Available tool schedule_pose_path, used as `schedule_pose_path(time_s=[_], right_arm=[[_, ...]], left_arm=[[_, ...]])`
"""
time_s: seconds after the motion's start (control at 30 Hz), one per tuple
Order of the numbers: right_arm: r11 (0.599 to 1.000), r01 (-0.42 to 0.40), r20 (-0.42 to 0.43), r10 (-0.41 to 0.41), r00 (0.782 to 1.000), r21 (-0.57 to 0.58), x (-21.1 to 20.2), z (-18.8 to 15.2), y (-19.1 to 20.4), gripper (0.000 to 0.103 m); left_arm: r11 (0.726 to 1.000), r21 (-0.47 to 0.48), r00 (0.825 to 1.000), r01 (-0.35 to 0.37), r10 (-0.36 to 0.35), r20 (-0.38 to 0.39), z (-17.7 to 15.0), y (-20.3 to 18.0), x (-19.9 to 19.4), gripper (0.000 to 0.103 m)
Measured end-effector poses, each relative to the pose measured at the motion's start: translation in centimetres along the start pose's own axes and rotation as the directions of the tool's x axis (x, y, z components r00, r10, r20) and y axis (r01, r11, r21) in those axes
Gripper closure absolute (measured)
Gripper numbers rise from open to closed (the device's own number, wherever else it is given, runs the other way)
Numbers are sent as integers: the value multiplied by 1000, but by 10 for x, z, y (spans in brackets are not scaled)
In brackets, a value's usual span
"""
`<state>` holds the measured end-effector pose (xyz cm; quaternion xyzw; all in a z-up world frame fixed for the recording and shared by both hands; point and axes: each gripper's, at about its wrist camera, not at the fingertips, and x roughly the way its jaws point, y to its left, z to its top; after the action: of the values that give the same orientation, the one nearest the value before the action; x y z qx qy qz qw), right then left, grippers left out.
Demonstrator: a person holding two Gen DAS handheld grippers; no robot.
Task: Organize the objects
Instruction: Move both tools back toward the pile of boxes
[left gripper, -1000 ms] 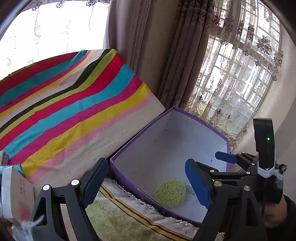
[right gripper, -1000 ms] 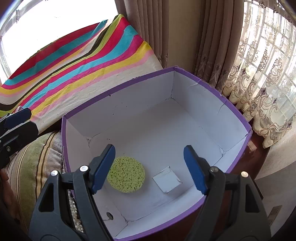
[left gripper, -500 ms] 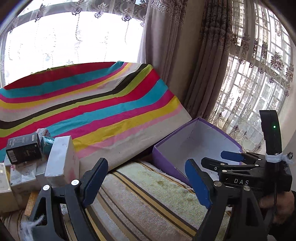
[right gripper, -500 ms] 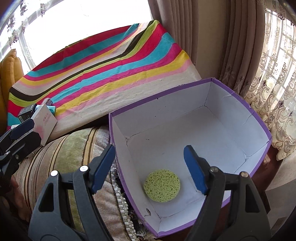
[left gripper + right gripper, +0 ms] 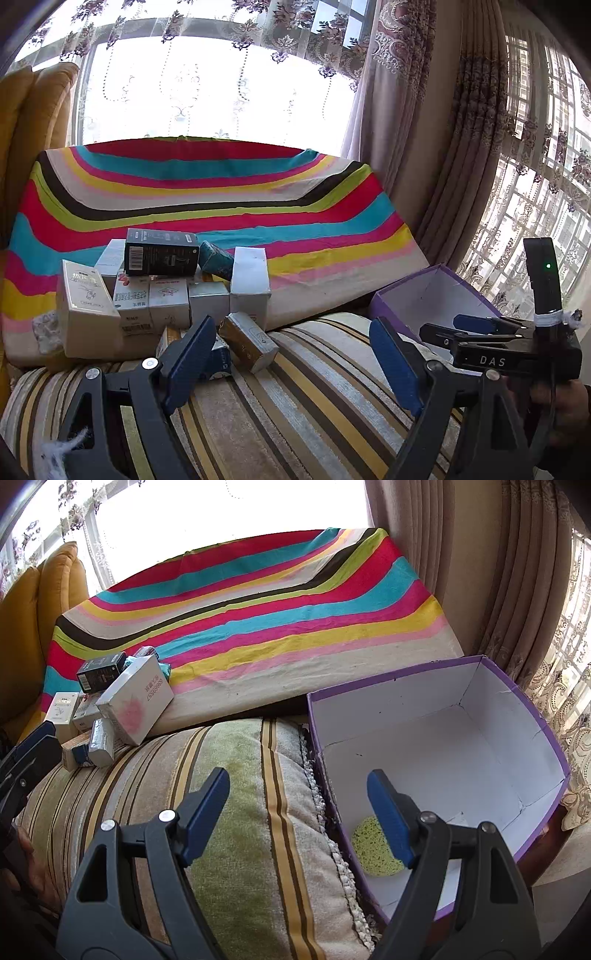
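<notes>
A pile of small cartons lies on the striped seat cushion against the colourful striped cloth; it also shows at the left of the right wrist view. A black box tops the pile and a gold box lies in front. My left gripper is open and empty, just in front of the pile. A purple box with a white inside holds a round green sponge. My right gripper is open and empty above the box's left wall.
The striped seat cushion spans between the pile and the purple box. The colourful striped cloth covers the backrest. A yellow sofa arm is at the far left. Curtains hang behind the box.
Both grippers have swung left, away from the purple box. The pile of cartons has come into the left wrist view. The sponge stays in the box.
</notes>
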<state>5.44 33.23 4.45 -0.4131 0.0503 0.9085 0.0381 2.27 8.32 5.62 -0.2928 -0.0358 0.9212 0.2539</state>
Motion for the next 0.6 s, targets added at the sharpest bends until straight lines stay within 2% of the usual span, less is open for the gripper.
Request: schedule_pose_path(time_s=[0.27, 0.47, 0.6], right_arm=[[998, -49, -2, 49, 999, -35, 0, -2, 19, 23], [995, -86, -11, 85, 996, -56, 4, 3, 39, 23], [987, -141, -21, 140, 990, -81, 6, 4, 62, 23]], left_arm=[[990, -118, 996, -80, 83, 23, -15, 41, -33, 17], [972, -210, 993, -107, 116, 31, -25, 72, -53, 17], [959, -257, 992, -115, 126, 27, -28, 86, -59, 17]])
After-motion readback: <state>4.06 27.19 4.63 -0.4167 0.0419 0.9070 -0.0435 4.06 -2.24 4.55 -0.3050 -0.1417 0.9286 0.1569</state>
